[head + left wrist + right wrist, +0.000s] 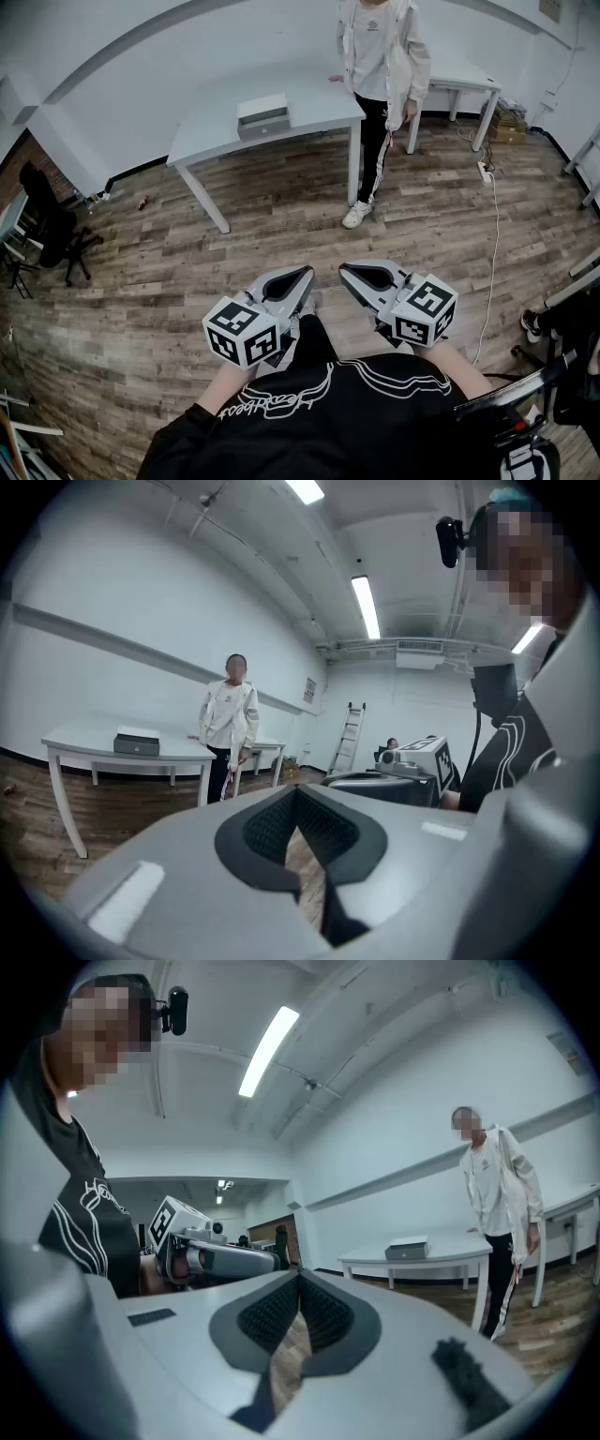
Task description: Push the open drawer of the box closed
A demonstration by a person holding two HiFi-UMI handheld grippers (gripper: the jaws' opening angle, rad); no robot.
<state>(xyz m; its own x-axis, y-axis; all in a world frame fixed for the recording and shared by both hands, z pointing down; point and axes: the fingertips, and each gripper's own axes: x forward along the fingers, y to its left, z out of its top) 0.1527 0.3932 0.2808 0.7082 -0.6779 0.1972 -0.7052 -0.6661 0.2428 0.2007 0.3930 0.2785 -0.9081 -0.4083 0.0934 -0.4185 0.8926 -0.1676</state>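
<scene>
Left tongs [305,273] and right tongs [345,270] held low, box [262,114] far off.
Both tongs are smooth grey with bumpy black pads [269,831], tips pressed together, nothing in them. The small box, grey with a white top, sits on the flat white desk [319,105] at 11 o'clock, well apart from them; its drawer is too far to make out. The floor [281,225] is brown wood planks.

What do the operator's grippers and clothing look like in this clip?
Both the left gripper and right gripper have pale grey shells, black ribbed fingers and a white cube with black square markers. The person wears a black top with white line print.
</scene>
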